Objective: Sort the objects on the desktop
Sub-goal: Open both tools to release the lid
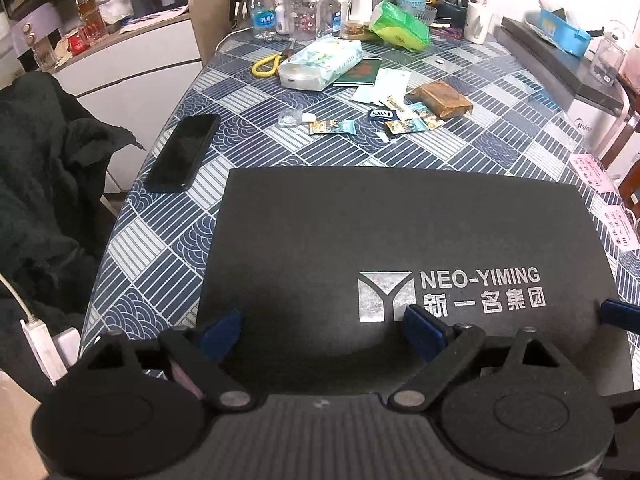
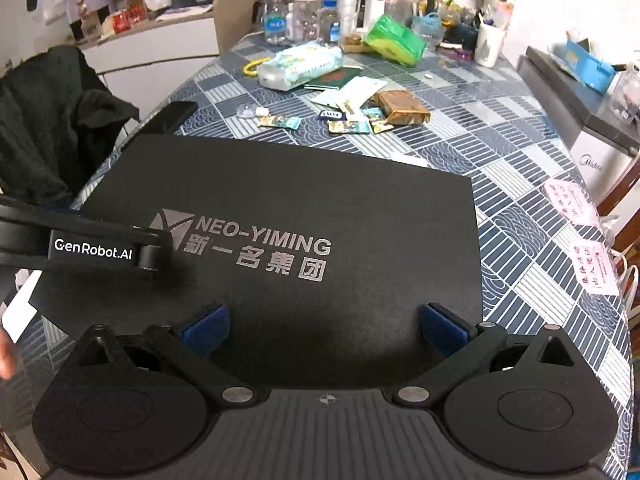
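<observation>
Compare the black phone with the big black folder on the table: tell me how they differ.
The phone is small, narrow and glossy; the folder is far larger, broad and matte. The folder bears a silver logo and the words NEO-YIMING; the phone's face is blank. The phone lies near the table's left edge with nothing over it; the folder lies in the middle under both open tools, left tool and right tool. Both are black, flat and lie on the patterned tablecloth.
</observation>
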Available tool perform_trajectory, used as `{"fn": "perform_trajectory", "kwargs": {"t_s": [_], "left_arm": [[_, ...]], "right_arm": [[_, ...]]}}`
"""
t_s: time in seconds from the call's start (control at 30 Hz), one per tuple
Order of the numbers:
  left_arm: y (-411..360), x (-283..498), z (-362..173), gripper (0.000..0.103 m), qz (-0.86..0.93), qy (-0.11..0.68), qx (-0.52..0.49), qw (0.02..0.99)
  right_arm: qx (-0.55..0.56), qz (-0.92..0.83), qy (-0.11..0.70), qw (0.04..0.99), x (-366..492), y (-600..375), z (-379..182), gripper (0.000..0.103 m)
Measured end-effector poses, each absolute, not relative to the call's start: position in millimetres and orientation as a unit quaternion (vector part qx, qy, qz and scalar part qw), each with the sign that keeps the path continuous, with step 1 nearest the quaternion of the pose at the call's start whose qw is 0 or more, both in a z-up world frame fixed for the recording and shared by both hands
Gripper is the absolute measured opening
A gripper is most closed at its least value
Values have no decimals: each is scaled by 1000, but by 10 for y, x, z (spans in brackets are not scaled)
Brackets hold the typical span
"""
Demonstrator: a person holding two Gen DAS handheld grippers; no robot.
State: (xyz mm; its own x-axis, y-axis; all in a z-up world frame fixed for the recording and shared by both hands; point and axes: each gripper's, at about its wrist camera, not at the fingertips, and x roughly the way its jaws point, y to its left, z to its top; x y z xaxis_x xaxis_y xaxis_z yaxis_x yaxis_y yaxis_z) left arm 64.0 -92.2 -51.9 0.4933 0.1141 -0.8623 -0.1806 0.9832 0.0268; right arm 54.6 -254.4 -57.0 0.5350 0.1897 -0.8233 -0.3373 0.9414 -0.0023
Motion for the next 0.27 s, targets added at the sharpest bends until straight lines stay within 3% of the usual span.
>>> {"fn": "perform_trajectory", "kwargs": {"t_s": [0.27], "left_arm": [[-923, 651, -514, 103, 85, 496, -32, 863]], "right_arm": [[-80, 152, 455, 874, 556, -2546, -580, 103]]}}
